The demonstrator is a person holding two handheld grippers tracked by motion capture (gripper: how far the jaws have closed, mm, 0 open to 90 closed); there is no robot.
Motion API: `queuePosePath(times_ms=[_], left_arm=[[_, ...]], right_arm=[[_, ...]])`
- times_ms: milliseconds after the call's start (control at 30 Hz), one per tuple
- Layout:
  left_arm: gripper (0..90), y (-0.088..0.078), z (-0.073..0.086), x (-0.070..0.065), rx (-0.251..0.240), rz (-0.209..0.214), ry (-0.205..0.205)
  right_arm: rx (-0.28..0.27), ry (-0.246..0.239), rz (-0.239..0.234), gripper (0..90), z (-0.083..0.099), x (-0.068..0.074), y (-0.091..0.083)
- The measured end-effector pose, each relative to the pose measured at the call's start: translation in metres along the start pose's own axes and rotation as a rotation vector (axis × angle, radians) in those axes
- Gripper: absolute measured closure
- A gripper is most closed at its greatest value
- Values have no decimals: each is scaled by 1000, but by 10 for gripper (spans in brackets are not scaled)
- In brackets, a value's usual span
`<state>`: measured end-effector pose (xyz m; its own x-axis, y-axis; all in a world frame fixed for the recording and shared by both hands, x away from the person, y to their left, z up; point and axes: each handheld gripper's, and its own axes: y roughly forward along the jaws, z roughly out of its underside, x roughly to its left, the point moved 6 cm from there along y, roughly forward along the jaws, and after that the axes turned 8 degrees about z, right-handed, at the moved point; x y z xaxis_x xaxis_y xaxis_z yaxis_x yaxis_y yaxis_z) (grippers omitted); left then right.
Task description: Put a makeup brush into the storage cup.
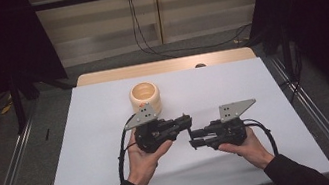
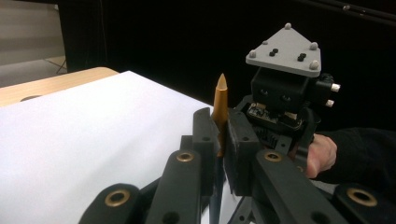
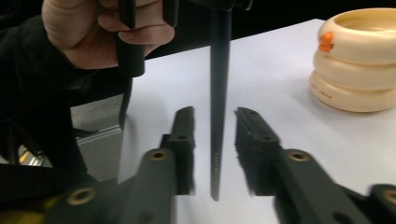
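White sheet (image 1: 87, 156) over wooden table (image 1: 99, 77), covering all but a strip along far edge.

Cream ringed holder (image 1: 145, 97), three stacked rings with small orange mark, standing upright near far edge, left of centre; also at upper right in right gripper view (image 3: 359, 60).

Left gripper (image 1: 183, 121) over sheet's middle, just on near side of holder, held in left hand (image 1: 143, 158), pointing toward right gripper. Jaws pressed together on pen (image 2: 219, 112): gold pointed end sticking out above pads (image 2: 238, 140), dark shaft running down between them.

Right gripper (image 1: 195, 138) just right of it, held in right hand (image 1: 245, 149), pointing back at left gripper, tips nearly meeting over sheet's centre. Jaws spread, one either side of dark shaft (image 3: 218, 93), clear gap on both sides, pads (image 3: 254, 140) not touching it.

Pen off the sheet, carried by left gripper alone, hanging between right jaws, tip at their base.

Grey three-cornered plate (image 2: 286, 50) on top of right gripper.
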<state>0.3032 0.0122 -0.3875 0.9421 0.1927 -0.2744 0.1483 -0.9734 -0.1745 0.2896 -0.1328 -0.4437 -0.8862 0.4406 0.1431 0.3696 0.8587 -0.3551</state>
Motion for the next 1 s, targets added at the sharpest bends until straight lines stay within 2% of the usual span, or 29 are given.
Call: queuePosePath(times_ms=[67,200,233,400,600,667,700,800,833,933,1000], left_arm=[[843,-1,0,1,2,-10,3],[843,-4,-1,3,0,-19,1],[843,-4,-1,3,-1,-21,-1],[843,-7,-1,6,6,-30,0],[843,-10,-1,8,16,-42,-2],[843,-11,-2,9,12,-45,-7],[843,-11,-2,10,14,-47,-6],[843,-11,-1,10,19,-50,-7],[843,-12,-1,10,20,-50,-10],[843,-12,-1,9,21,-53,-10],[843,-14,-1,10,24,-58,-4]], right_arm=[[-4,0,5,585,0,-1,-1],[-13,7,30,405,-2,-3,-6],[-13,7,30,405,-2,-3,-6],[-37,18,74,235,-5,-6,-11],[-53,42,102,129,-6,-11,-18],[-63,45,130,56,-7,-12,-21],[-63,45,130,56,-7,-12,-21],[-59,44,186,6,-7,-15,-26],[-59,44,186,6,-7,-15,-26],[-66,50,229,8,-7,-16,-31],[-78,36,253,8,-6,-16,-34]])
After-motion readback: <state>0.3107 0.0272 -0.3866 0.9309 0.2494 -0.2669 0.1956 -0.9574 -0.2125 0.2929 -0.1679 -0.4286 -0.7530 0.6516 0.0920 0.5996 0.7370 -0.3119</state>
